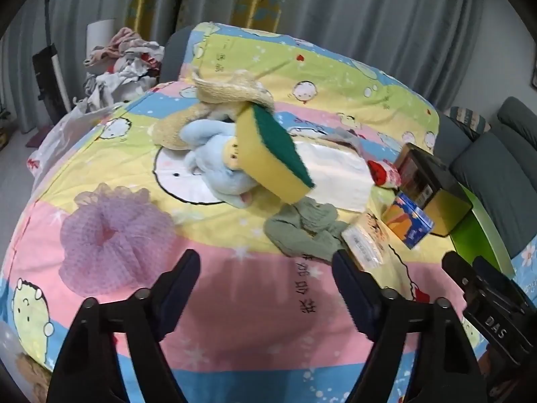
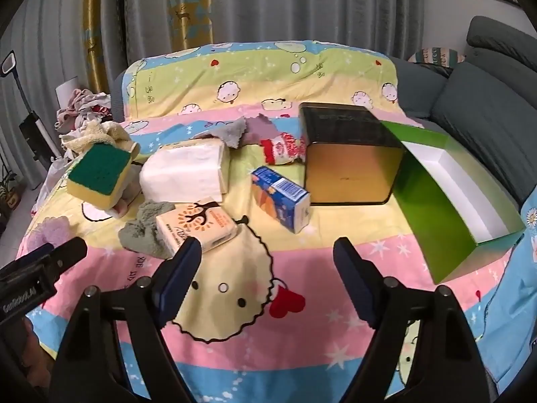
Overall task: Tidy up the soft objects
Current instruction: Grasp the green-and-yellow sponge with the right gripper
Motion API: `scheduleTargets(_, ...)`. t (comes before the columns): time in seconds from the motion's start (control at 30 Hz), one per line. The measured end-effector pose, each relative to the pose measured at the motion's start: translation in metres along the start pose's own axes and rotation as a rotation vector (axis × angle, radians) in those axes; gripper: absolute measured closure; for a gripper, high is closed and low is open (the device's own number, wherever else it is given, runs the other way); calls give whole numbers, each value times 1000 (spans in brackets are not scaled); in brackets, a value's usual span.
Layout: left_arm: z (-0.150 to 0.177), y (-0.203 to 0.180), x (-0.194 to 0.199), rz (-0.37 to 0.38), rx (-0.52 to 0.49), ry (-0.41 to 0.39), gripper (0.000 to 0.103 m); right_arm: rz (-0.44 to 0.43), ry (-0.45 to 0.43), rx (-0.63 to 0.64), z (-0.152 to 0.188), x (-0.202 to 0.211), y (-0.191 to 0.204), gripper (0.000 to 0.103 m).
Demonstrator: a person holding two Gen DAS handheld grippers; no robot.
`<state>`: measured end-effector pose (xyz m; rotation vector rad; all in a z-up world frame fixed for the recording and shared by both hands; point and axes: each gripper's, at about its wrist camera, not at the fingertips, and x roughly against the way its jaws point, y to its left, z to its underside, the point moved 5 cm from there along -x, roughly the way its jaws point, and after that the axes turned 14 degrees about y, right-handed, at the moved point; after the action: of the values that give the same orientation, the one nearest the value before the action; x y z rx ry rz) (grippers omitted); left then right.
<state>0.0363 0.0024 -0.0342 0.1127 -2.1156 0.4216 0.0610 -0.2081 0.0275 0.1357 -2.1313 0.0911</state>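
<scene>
Soft things lie on a cartoon bedsheet (image 1: pixel 255 302). A yellow sponge with a green pad (image 1: pixel 273 154) leans on a light blue plush toy (image 1: pixel 214 161) under a beige towel (image 1: pixel 231 90). A pink mesh puff (image 1: pixel 114 228) lies at left, a green cloth (image 1: pixel 302 231) in the middle. My left gripper (image 1: pixel 266 275) is open and empty, short of them. My right gripper (image 2: pixel 266 262) is open and empty; the sponge (image 2: pixel 99 171), green cloth (image 2: pixel 144 231), a grey cloth (image 2: pixel 231 131) and a red-white sock (image 2: pixel 285 147) lie ahead of it.
A white tissue pack (image 2: pixel 188 171), an orange tissue pack (image 2: pixel 198 225), a blue carton (image 2: pixel 282 198), a dark gold tin (image 2: pixel 349 158) and an open green box (image 2: pixel 446 194) stand on the bed. A clothes pile (image 1: pixel 120 63) is at far left. A grey sofa (image 2: pixel 486 100) is at right.
</scene>
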Motion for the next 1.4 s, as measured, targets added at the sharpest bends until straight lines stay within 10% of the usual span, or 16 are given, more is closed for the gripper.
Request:
scheduleTargets(0.7, -15, 82, 2, -22, 200, 38, 38, -498, 263, 70, -80, -59, 154, 1)
scheduleTargets(0.87, -18, 88, 2, 13, 229, 54, 38, -493, 324, 26, -78, -85, 166, 7)
scheduleTargets(0.93, -18, 89, 2, 14, 235, 55, 38, -511, 346, 19, -76, -87, 164, 41)
scheduleTargets(1.23, -17, 84, 0, 52, 235, 53, 38, -369, 209, 151, -53, -16, 127, 42)
scheduleTargets(1.4, -12, 69, -10, 57, 196, 89, 38, -300, 279, 152, -14, -18, 96, 40)
